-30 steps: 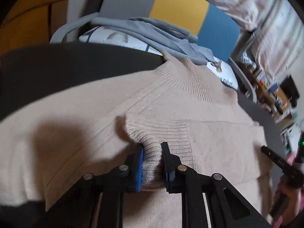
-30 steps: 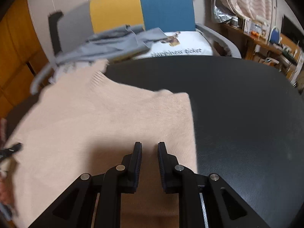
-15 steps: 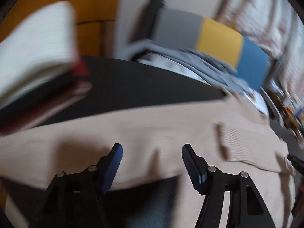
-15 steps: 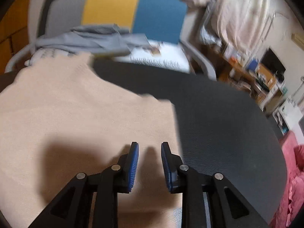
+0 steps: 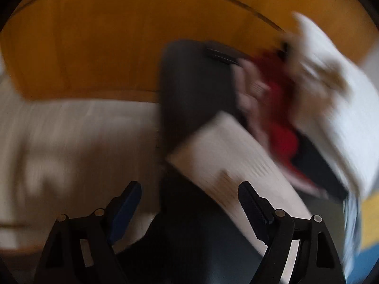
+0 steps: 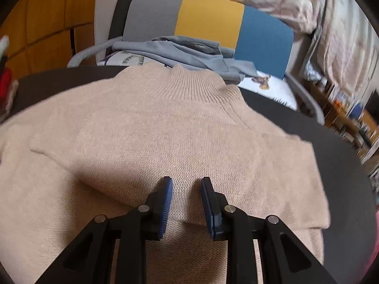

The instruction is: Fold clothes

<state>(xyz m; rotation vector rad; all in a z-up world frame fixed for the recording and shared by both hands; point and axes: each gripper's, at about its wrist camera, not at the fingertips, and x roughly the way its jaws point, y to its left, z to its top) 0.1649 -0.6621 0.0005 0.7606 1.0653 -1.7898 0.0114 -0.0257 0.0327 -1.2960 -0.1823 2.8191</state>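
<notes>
A beige knit sweater (image 6: 165,142) lies flat on the dark round table (image 6: 343,165), collar at the far edge, both sleeves folded in over the body. My right gripper (image 6: 186,189) hovers low over the folded sleeve, jaws slightly apart with nothing between them. My left gripper (image 5: 189,196) is wide open and empty; its view is heavily blurred and points off the table's left side, where the sweater is out of view.
A chair (image 6: 208,16) with grey, yellow and blue back panels holds grey clothes (image 6: 189,52) behind the table. A blurred stack of white, red and dark clothes (image 5: 296,118) sits at the table's left. Orange wall panels (image 5: 118,47) stand behind; cluttered shelves (image 6: 355,123) at right.
My left gripper let go of the sleeve cuff, opened wide and swung left away from the sweater. My right gripper shifted left over the sweater's middle and opened a little.
</notes>
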